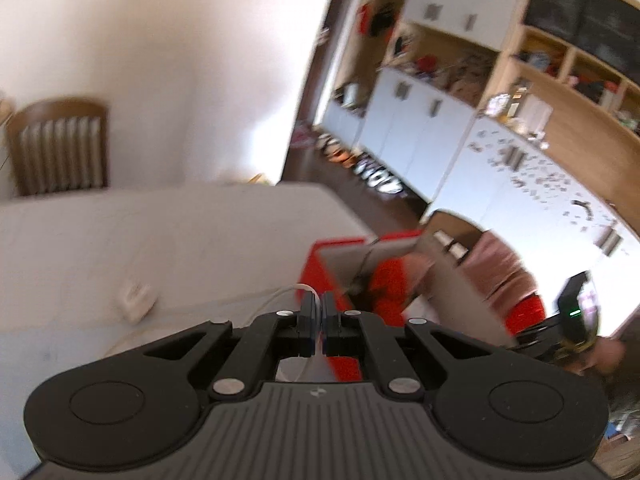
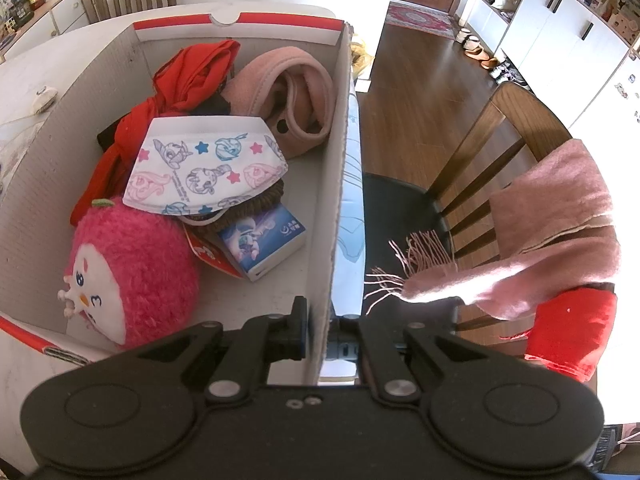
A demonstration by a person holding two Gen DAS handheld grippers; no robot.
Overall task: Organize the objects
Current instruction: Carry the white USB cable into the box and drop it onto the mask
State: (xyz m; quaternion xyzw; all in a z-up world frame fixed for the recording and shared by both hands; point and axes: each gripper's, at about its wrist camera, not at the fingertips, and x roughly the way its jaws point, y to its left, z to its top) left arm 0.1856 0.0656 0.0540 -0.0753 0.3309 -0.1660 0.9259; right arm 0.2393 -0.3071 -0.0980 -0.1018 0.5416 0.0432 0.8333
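So I'm mid-way through the tidy-up here. My right claw (image 2: 318,330) is clamping the side wall of the white cardboard box with red trim (image 2: 338,184), lower middle of its frame, holding it steady on the white surface (image 1: 140,240). Already sitting inside: a fluffy pink plush toy (image 2: 132,268), a cartoon-print face mask (image 2: 204,168), a red cloth (image 2: 188,76), a pink fleece piece (image 2: 292,96) and a small blue tissue pack (image 2: 264,240). My left claw (image 1: 318,312) is pinching shut on a thin white cable (image 1: 280,292), bottom centre of a blurry view, and the white charger plug (image 1: 134,300) is lying at lower left on the surface. Next I'm guessing the cable needs carrying over the open box and dropping in without snagging.
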